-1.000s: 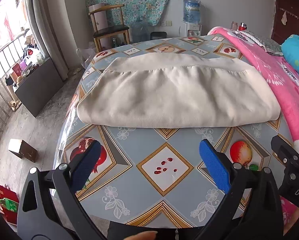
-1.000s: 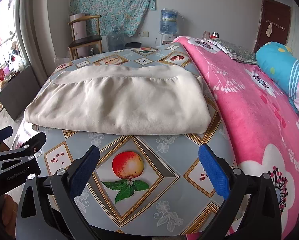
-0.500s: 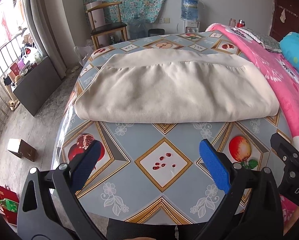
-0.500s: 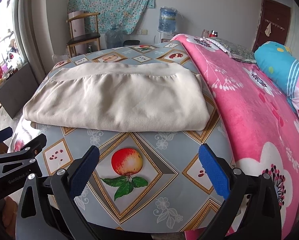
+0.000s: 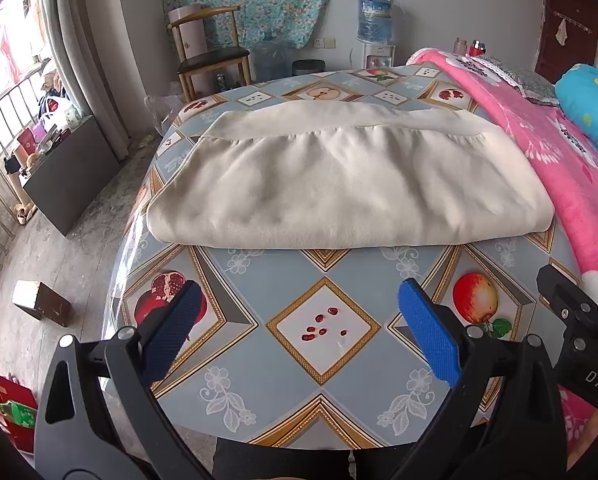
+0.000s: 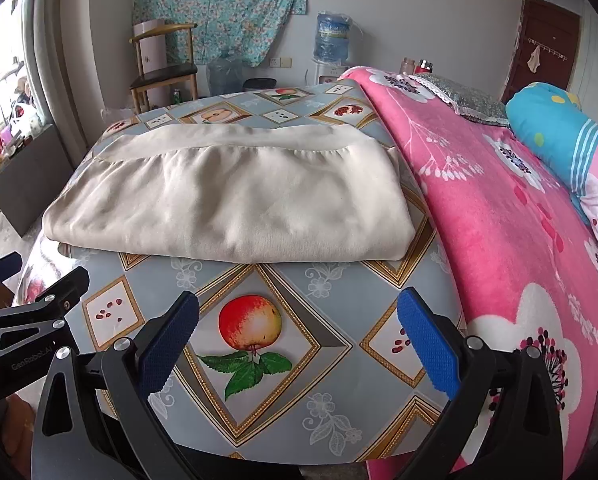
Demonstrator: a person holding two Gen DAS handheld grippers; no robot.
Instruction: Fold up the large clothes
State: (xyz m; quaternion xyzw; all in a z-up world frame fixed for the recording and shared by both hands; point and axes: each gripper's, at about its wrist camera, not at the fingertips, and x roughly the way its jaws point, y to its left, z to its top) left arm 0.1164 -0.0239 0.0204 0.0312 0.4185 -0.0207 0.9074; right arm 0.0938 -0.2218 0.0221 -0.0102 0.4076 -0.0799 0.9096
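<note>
- Cream garment (image 5: 339, 184) lies folded into a wide flat bundle across the middle of the bench (image 5: 323, 364), fold edge nearest the person, likely squared for another fold.
- Left gripper (image 5: 295, 328) hovers short of it, fingers spread, empty.
- Right gripper (image 6: 297, 330) likewise, beside the pink blanket (image 6: 499, 220).

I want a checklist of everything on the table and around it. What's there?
Surface: fruit-print tablecloth, smooth.
Job's things: cream garment folded flat, banded edge at the far side.
Clutter: nothing seen on the cloth.
Grippers: left gripper and right gripper both open, held short of the garment, touching nothing.
Cables: nothing seen.
Surroundings: pink blanket on the right, wooden chair, water dispenser by the wall.
</note>
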